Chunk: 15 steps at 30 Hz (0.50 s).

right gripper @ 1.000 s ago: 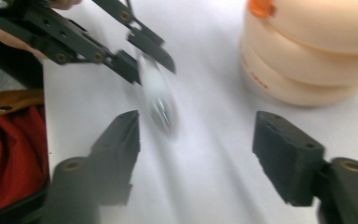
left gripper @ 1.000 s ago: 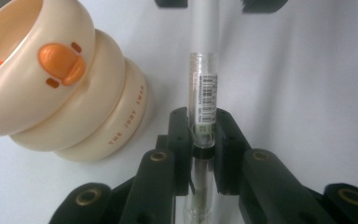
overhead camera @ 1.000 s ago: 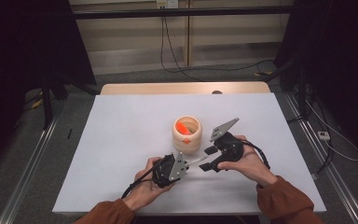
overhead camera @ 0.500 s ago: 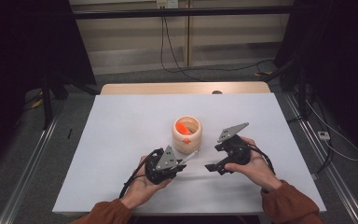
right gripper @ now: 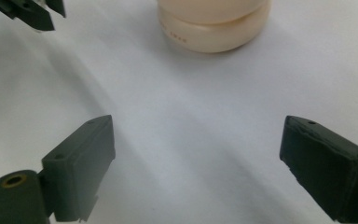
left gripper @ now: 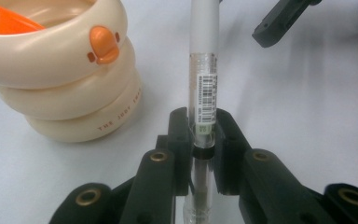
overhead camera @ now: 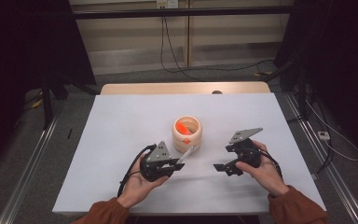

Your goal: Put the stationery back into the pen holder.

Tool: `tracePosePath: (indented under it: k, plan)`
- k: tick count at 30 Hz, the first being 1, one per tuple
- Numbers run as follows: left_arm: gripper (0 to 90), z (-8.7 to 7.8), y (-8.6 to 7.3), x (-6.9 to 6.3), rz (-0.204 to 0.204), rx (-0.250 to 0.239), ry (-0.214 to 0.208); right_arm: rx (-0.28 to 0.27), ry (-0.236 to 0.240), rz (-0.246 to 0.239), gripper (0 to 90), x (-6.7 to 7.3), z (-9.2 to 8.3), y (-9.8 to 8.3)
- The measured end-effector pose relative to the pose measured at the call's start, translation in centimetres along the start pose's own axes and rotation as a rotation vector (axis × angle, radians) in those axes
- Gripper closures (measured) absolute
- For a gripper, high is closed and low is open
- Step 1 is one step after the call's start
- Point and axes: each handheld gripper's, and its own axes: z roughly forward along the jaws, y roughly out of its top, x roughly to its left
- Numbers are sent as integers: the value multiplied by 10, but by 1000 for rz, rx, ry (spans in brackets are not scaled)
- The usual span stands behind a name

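Your left gripper (left gripper: 200, 135) has its jaws clamped on a clear-barrelled pen (left gripper: 204, 84), gripped low on the shaft so the long end points toward the cream duck-faced cup (overhead camera: 187, 134), probably for dropping it in beside the orange thing (overhead camera: 182, 126) already there. Your right gripper (right gripper: 196, 154) has just been opening its jaws; they stand wide with nothing between them, likely having let the pen go. The cup sits mid-table (overhead camera: 121, 121), well clear of every edge, with bare room all round.

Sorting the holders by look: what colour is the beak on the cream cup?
Orange, on the cream cup; clearest in the left gripper view.
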Motion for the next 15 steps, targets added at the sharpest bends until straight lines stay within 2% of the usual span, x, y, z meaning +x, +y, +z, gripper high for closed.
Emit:
tracePosePath:
  k: [7,11,15]
  plan:
    - [798,-13,2,4,-20,-36,13,-42,-70,51,79,-1,-7,-11]
    - [798,-19,5,8,-36,-63,19,-87,-147,100,70,1,-15,-17]
    - [798,-27,8,13,-50,-83,35,-145,-194,111,57,2,-23,-25]
